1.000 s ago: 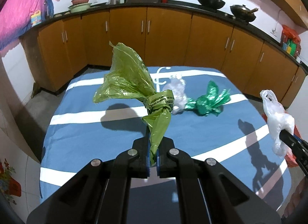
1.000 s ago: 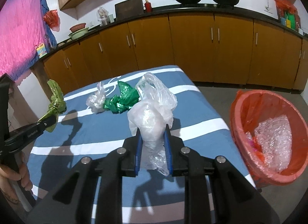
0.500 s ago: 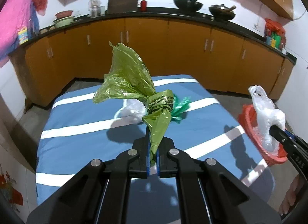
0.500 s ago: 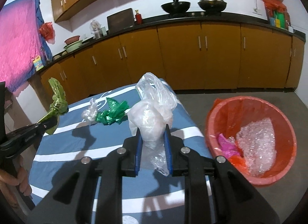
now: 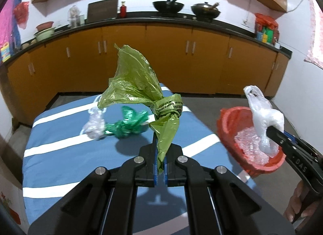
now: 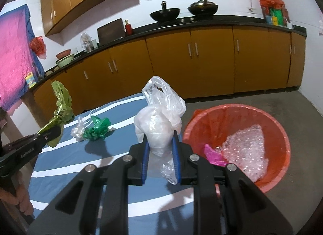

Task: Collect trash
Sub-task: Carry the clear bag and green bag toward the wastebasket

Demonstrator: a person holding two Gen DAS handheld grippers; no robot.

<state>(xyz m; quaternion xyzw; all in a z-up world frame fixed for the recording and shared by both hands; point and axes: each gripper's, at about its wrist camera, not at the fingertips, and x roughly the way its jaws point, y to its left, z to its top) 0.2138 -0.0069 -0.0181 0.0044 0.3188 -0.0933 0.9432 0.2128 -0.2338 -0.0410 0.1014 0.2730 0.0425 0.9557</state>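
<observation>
Between the left gripper's (image 5: 159, 161) blue pads hangs the tail of a knotted olive bag (image 5: 139, 89) — the jaws are pressed together on that thin strip of plastic, and the bag's knot and flared top rise above the fingers, clear of the table (image 5: 60, 154). From the right wrist view the same bag (image 6: 60, 111) shows at the far left, pinched at the tip of the left gripper (image 6: 50, 134), with part of a hand (image 6: 18, 200) below it.

Over at the right, the right gripper (image 6: 160, 161) pinches a clear bag (image 6: 159, 122) between its pads; the jaws stand a little apart, with the crumpled plastic filling the gap. The left wrist view places this bag (image 5: 262, 122) over the near rim of the red bin (image 5: 228, 122), which stands on the floor just beside the table. Inside the bin (image 6: 238, 111) lie a wad of clear bubble-like plastic (image 6: 244, 150) and a pink scrap (image 6: 214, 154) — possibly another bag, though little of it shows.

On the striped blue table two pieces are left: a green bag (image 5: 127, 125) and, touching its left side, a small clear bag (image 5: 93, 124). Both lie well apart from either gripper.
</observation>
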